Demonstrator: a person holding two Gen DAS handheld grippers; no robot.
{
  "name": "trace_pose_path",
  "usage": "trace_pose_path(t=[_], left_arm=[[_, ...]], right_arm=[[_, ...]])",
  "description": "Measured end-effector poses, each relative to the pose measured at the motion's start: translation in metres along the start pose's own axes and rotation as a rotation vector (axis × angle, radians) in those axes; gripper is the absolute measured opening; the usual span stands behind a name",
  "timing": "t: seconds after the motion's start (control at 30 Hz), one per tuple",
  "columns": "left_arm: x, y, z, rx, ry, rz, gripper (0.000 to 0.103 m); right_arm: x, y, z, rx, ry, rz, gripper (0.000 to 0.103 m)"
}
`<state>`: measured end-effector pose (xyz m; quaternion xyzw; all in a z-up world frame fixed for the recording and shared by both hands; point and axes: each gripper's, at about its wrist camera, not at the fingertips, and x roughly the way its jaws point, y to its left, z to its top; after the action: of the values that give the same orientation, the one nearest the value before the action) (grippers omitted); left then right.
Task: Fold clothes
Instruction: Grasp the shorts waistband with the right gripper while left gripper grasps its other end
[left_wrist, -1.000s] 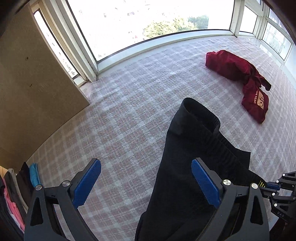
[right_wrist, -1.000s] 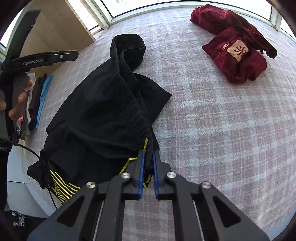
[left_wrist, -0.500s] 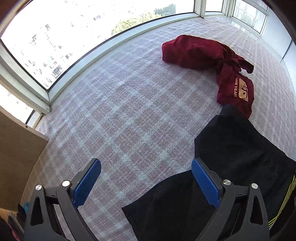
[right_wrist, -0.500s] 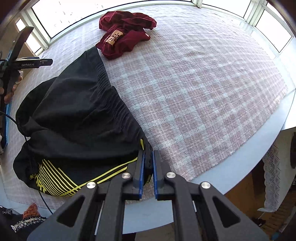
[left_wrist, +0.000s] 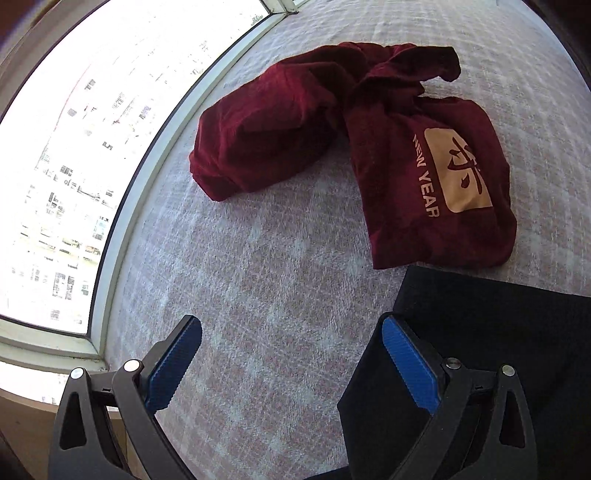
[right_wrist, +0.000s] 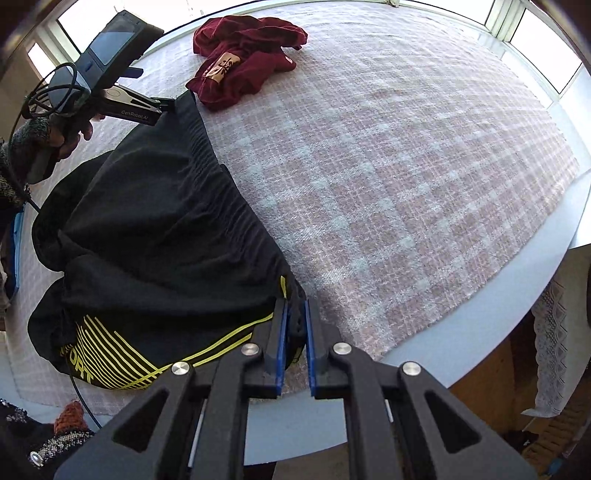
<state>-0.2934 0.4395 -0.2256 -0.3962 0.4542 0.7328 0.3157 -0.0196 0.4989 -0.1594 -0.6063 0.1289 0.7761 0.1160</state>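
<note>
Black shorts (right_wrist: 155, 236) with yellow stripes lie on the checked cloth, waistband stretched along their right side. My right gripper (right_wrist: 295, 317) is shut on the near waistband corner. My left gripper (left_wrist: 291, 328) is open above the cloth; its right finger (left_wrist: 406, 362) sits over the far waistband corner of the shorts (left_wrist: 498, 339). In the right wrist view the left gripper (right_wrist: 162, 105) is at that far corner. A crumpled dark red shirt (left_wrist: 369, 140) with a "NEW YEAR" print lies just beyond the shorts.
The pink checked cloth (right_wrist: 406, 166) covers a pale table whose rim (right_wrist: 480, 306) curves at the right. Windows (left_wrist: 74, 147) run along the far edge. A white lace cloth (right_wrist: 550, 350) hangs off to the right. Folded clothes (right_wrist: 14, 251) lie at the left.
The right gripper has pulled the waistband corner toward the near table edge. The left gripper has swung toward the red shirt and now stands at the far waistband corner, still open.
</note>
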Motion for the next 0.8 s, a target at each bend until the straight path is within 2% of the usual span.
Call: trace_pose_path(t=[0.1, 0.17, 0.3, 0.5, 0.57, 0.67, 0.8], left_arm=[[-0.001, 0.006, 0.004, 0.010, -0.016, -0.002, 0.099], [0.004, 0.010, 0.010, 0.006, -0.004, -0.040, 0.099], [0.003, 0.020, 0.017, -0.024, 0.024, -0.249, 0.098], [-0.028, 0.036, 0.015, -0.021, -0.030, -0.510, 0.098], [-0.034, 0.034, 0.014, 0.019, -0.039, -0.531, 0.098], [-0.039, 0.036, 0.016, 0.077, -0.053, -0.484, 0.098], [-0.051, 0.063, 0.015, 0.039, -0.088, -0.508, 0.098]], right_arm=[[0.003, 0.000, 0.001, 0.007, 0.006, 0.005, 0.009], [0.005, -0.002, 0.003, 0.015, 0.009, 0.009, 0.009], [0.008, -0.004, 0.004, 0.029, 0.014, 0.014, 0.009], [0.010, -0.008, 0.005, 0.042, 0.025, 0.025, 0.009], [0.011, -0.009, 0.006, 0.042, 0.027, 0.028, 0.009], [0.012, -0.010, 0.007, 0.043, 0.026, 0.031, 0.009], [0.014, -0.010, 0.006, 0.040, 0.027, 0.030, 0.009]])
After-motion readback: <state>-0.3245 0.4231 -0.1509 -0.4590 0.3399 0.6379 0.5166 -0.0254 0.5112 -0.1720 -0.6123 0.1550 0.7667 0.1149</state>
